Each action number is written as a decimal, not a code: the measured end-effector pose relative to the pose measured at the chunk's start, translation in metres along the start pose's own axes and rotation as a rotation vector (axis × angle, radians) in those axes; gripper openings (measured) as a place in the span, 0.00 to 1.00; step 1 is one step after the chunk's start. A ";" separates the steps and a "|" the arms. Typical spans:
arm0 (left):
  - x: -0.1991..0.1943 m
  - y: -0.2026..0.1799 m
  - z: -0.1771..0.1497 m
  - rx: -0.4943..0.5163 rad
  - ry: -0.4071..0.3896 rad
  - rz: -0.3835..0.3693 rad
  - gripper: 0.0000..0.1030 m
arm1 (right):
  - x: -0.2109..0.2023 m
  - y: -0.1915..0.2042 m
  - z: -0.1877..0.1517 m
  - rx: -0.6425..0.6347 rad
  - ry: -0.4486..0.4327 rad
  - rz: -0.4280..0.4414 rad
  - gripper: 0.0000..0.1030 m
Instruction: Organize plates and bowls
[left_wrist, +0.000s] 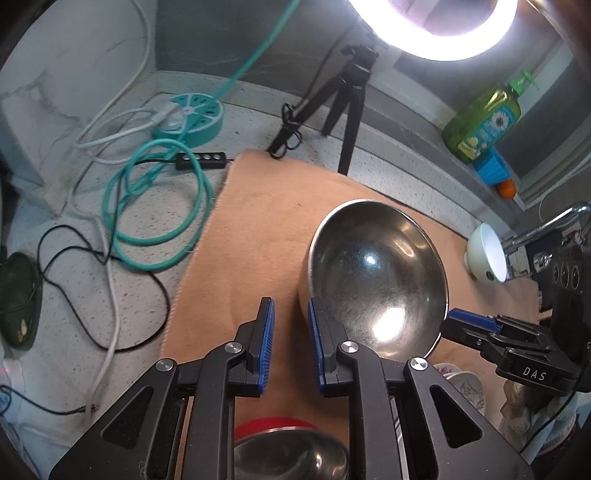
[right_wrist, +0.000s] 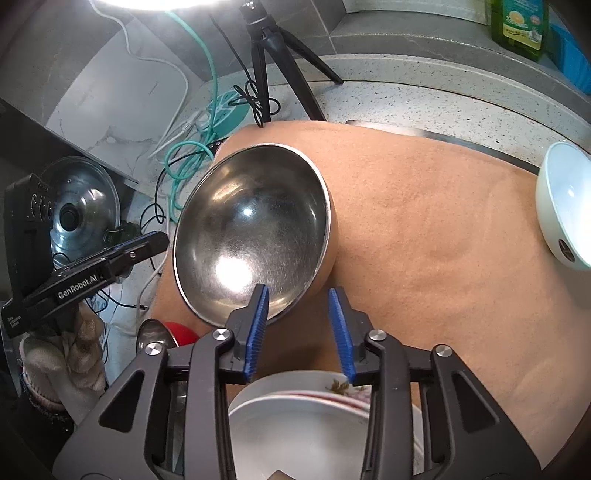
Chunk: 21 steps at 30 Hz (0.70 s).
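A large steel bowl (left_wrist: 376, 277) (right_wrist: 251, 229) stands on the orange mat (left_wrist: 258, 221) (right_wrist: 443, 240). My right gripper (right_wrist: 297, 295) is open across the bowl's near rim, one pad over the inside and one outside, neither pressing on it. It reaches the bowl's right edge in the left wrist view (left_wrist: 458, 317). My left gripper (left_wrist: 290, 317) is just left of the bowl with a narrow gap between its pads, and only mat shows there. A small white bowl (left_wrist: 485, 254) (right_wrist: 565, 206) lies tilted at the mat's right edge. Below the right gripper sits a stack of plates (right_wrist: 295, 424).
A steel bowl with a red outside (left_wrist: 291, 450) (right_wrist: 181, 332) sits at the mat's near edge. A tripod (left_wrist: 351, 110), teal cable (left_wrist: 159, 206) and power strips crowd the counter behind and left. A pot lid (right_wrist: 85, 206), soap bottle (left_wrist: 484, 118) and tap (left_wrist: 546, 225) stand around.
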<state>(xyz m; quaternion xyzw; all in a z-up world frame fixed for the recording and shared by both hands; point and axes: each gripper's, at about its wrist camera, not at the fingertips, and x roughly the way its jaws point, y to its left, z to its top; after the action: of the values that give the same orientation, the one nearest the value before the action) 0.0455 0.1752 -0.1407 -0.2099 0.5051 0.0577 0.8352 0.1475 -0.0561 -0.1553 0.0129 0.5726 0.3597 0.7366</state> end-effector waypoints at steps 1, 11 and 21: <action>-0.007 0.004 -0.003 -0.013 -0.014 0.001 0.16 | -0.004 0.001 -0.003 -0.001 -0.005 0.004 0.37; -0.045 0.037 -0.061 -0.105 -0.062 0.022 0.16 | -0.011 0.031 -0.039 -0.091 0.029 0.057 0.37; -0.057 0.035 -0.105 -0.126 -0.085 0.059 0.16 | -0.009 0.061 -0.056 -0.218 0.013 0.017 0.61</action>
<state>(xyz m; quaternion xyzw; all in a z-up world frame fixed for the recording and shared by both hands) -0.0787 0.1706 -0.1438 -0.2444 0.4706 0.1230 0.8389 0.0680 -0.0379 -0.1405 -0.0645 0.5347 0.4262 0.7269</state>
